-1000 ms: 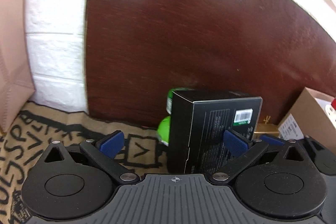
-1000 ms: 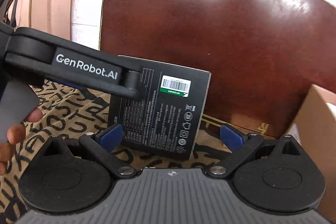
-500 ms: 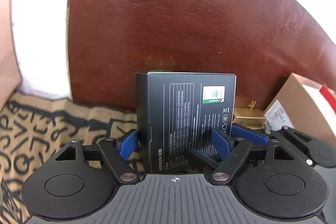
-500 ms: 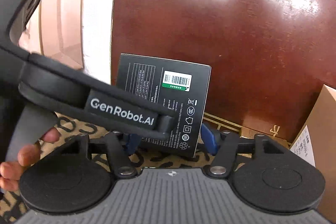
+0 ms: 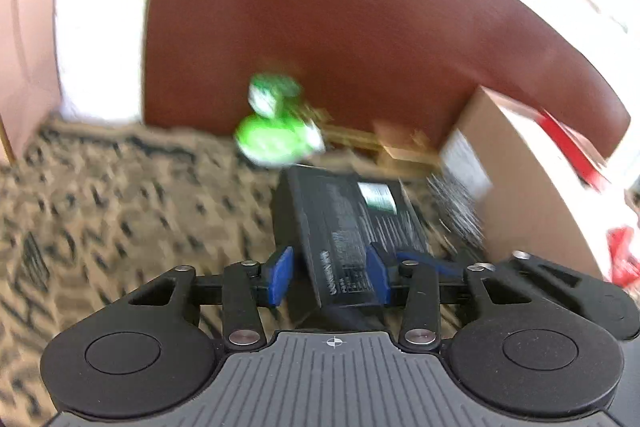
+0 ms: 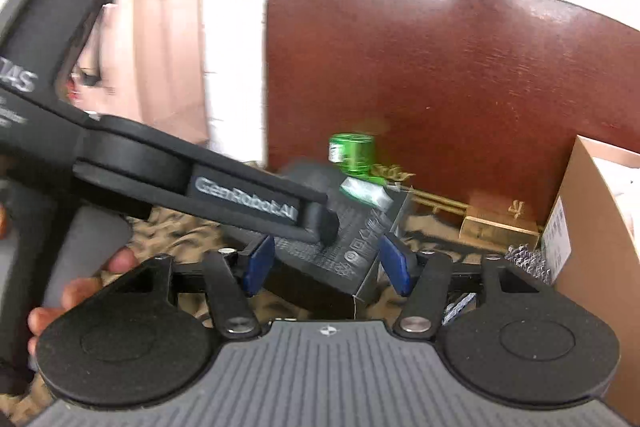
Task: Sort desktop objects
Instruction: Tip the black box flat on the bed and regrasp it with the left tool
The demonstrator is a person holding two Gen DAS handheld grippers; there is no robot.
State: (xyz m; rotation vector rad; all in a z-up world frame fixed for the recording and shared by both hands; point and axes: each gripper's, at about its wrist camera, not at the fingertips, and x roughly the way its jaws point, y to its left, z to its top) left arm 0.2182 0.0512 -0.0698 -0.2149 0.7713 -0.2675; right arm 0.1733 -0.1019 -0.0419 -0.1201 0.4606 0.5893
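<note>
Two closing grippers (image 5: 328,277) (image 6: 326,265) flank black box (image 5: 352,223); cardboard box's (image 6: 592,227) contents hidden.

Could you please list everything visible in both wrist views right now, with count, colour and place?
black box: one, black, tilted between both grippers' fingers
green bottle: one, green, behind the box
cardboard box: one, brown, at right
small gold box: one, gold, by the wooden panel
wooden panel: one, dark brown, at back
patterned cloth: one, tan and black, underneath
left gripper: one, black, blue pads, closing around the box
right gripper: one, same, closing
hand: one, on left gripper's handle
</note>
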